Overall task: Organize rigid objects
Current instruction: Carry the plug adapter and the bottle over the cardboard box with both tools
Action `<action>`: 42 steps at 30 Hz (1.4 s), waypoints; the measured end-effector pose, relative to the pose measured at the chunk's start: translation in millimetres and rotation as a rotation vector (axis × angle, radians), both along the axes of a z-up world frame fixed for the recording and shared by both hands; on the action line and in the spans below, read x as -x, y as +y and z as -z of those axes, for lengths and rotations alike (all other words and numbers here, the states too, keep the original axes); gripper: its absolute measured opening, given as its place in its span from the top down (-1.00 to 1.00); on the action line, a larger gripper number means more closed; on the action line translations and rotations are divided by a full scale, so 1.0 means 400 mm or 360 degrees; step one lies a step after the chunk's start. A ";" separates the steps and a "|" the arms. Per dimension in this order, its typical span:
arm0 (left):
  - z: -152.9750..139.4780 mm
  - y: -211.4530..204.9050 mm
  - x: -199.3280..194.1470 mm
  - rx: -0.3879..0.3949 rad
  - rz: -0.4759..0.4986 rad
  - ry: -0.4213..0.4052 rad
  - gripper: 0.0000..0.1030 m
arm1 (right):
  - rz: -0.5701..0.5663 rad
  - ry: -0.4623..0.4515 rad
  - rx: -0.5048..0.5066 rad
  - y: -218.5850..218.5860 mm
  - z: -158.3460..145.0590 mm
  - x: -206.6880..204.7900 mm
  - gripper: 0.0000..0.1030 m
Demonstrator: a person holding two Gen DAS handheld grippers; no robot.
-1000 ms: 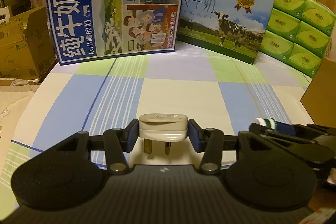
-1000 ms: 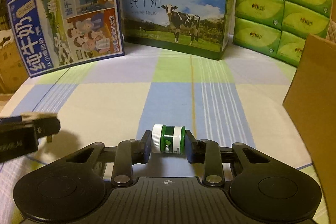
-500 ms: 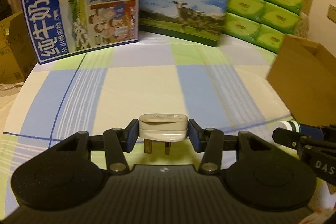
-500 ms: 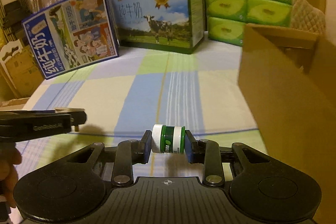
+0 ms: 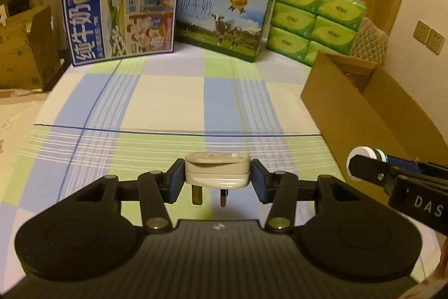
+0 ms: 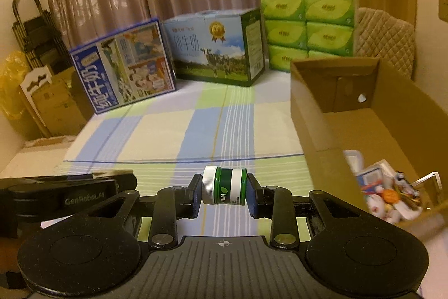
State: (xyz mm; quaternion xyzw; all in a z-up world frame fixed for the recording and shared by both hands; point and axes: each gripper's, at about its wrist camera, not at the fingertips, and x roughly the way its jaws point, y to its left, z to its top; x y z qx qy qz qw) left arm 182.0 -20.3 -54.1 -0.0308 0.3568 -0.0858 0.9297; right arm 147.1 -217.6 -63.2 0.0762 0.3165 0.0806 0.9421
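Note:
My left gripper (image 5: 217,173) is shut on a white plug adapter (image 5: 217,169), prongs hanging down, held above the checked bed sheet (image 5: 156,102). A small green and white jar (image 6: 224,185) lies sideways between the pads of my right gripper (image 6: 224,191), which is shut on it. The open cardboard box (image 6: 347,114) stands to the right, with several small items (image 6: 383,192) in its near end. In the left wrist view the right gripper (image 5: 372,163) with the jar's white cap enters at the right, in front of the box (image 5: 350,102). The left gripper (image 6: 112,176) shows low on the left in the right wrist view.
Two milk cartons (image 5: 120,18) (image 5: 221,21) and a stack of green tissue packs (image 5: 316,18) stand along the far edge of the bed. Brown boxes (image 5: 22,46) sit on the floor at left. A quilted chair (image 6: 383,41) is behind the cardboard box.
Both grippers have risen and swung right toward the cardboard box, each keeping its object. The box's inside and its contents have come into the right wrist view.

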 end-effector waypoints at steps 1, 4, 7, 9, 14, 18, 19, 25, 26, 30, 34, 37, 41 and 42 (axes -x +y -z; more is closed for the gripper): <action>-0.015 -0.004 0.021 0.0001 -0.0003 -0.0009 0.13 | 0.0001 -0.0012 -0.0003 -0.004 -0.013 0.019 0.45; -0.051 -0.020 0.077 0.0003 -0.0007 -0.0036 0.13 | 0.0006 -0.0037 -0.0011 -0.018 -0.047 0.063 0.45; -0.079 -0.039 0.122 0.0011 0.0010 -0.0060 0.13 | 0.0008 -0.0056 -0.0015 -0.035 -0.077 0.105 0.45; -0.095 -0.055 0.152 -0.0001 0.0035 -0.0069 0.13 | 0.0000 -0.0069 0.0000 -0.045 -0.094 0.131 0.45; -0.130 -0.095 0.208 0.0016 0.0078 -0.0102 0.13 | 0.0015 -0.0110 0.0034 -0.089 -0.134 0.187 0.44; -0.150 -0.135 0.247 0.0039 0.0116 -0.0125 0.13 | 0.0061 -0.0125 0.0041 -0.137 -0.146 0.224 0.44; -0.155 -0.148 0.256 0.0040 0.0134 -0.0129 0.13 | 0.0077 -0.0127 0.0040 -0.151 -0.149 0.235 0.44; -0.172 -0.220 0.286 0.0050 0.0221 -0.0150 0.13 | 0.0164 -0.0150 0.0040 -0.222 -0.162 0.290 0.44; -0.175 -0.234 0.290 0.0047 0.0238 -0.0152 0.13 | 0.0180 -0.0151 0.0040 -0.235 -0.164 0.297 0.44; -0.179 -0.279 0.300 0.0050 0.0298 -0.0156 0.13 | 0.0235 -0.0149 0.0036 -0.280 -0.168 0.315 0.44; -0.181 -0.320 0.304 0.0045 0.0345 -0.0161 0.13 | 0.0280 -0.0144 0.0040 -0.321 -0.172 0.327 0.44; -0.182 -0.345 0.301 0.0043 0.0374 -0.0163 0.13 | 0.0313 -0.0141 0.0036 -0.349 -0.172 0.333 0.44; -0.187 -0.376 0.295 0.0037 0.0409 -0.0168 0.13 | 0.0349 -0.0137 0.0024 -0.380 -0.171 0.339 0.44; -0.188 -0.384 0.294 0.0037 0.0417 -0.0169 0.13 | 0.0357 -0.0135 0.0021 -0.386 -0.170 0.338 0.44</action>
